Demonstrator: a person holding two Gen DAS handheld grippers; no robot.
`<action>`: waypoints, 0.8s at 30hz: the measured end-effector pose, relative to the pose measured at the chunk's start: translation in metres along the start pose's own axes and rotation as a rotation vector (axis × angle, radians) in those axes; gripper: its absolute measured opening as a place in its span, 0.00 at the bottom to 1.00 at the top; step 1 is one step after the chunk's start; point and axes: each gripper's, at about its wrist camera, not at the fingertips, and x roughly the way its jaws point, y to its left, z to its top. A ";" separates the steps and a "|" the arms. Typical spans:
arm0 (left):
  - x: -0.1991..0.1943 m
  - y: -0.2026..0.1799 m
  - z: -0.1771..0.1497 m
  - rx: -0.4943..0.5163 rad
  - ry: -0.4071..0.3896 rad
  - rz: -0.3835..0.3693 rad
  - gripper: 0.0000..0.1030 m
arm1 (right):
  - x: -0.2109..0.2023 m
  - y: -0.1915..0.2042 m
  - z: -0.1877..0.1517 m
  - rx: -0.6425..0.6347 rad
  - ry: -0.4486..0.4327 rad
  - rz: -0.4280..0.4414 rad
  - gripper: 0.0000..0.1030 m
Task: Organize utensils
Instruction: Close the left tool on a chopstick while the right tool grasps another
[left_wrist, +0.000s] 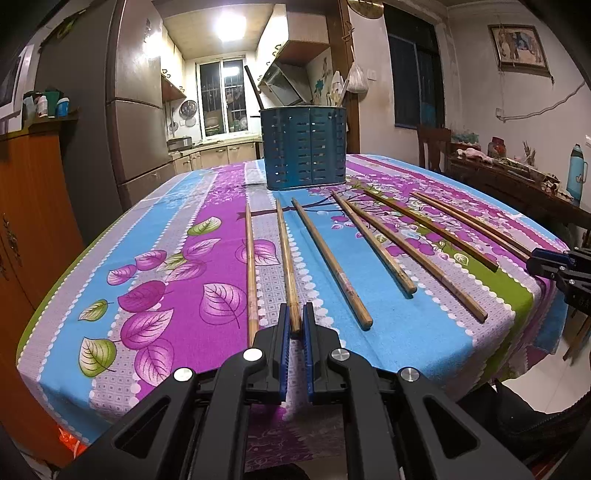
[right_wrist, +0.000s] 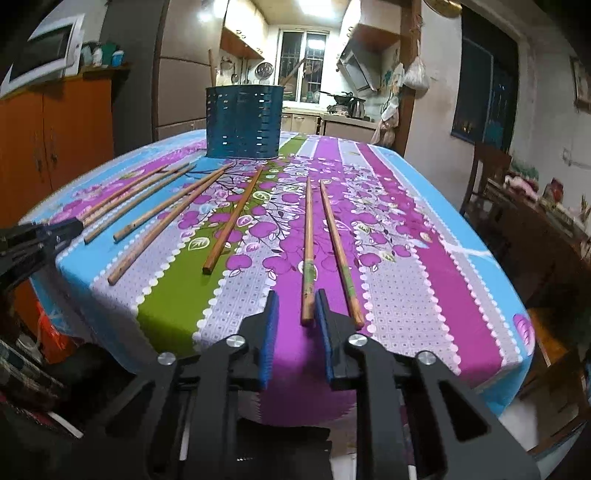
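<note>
Several wooden chopsticks lie spread on a flowered tablecloth, pointing at a blue perforated utensil holder (left_wrist: 306, 147) at the far side; the holder also shows in the right wrist view (right_wrist: 243, 122). My left gripper (left_wrist: 294, 325) has its jaws closed on the near end of the second chopstick from the left (left_wrist: 287, 258), which still lies on the cloth. My right gripper (right_wrist: 295, 310) is open, its jaws on either side of the near end of a green-marked chopstick (right_wrist: 308, 251). A second green-marked chopstick (right_wrist: 340, 251) lies just right of it.
The table's near edge (left_wrist: 258, 406) drops off just below both grippers. A wooden cabinet (left_wrist: 29, 221) stands to the left and a chair (right_wrist: 487, 173) and a cluttered side table (left_wrist: 517, 173) to the right. The right gripper shows at the left view's right edge (left_wrist: 554, 262).
</note>
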 end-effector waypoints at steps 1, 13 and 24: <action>0.000 0.000 0.000 0.000 0.000 0.000 0.08 | 0.000 -0.002 -0.001 0.009 -0.002 0.008 0.14; 0.001 0.000 0.001 -0.004 -0.002 0.006 0.08 | -0.002 -0.010 -0.006 0.040 -0.044 0.081 0.06; 0.002 0.001 -0.001 0.000 -0.002 0.009 0.08 | -0.015 -0.016 0.006 0.055 -0.101 0.104 0.06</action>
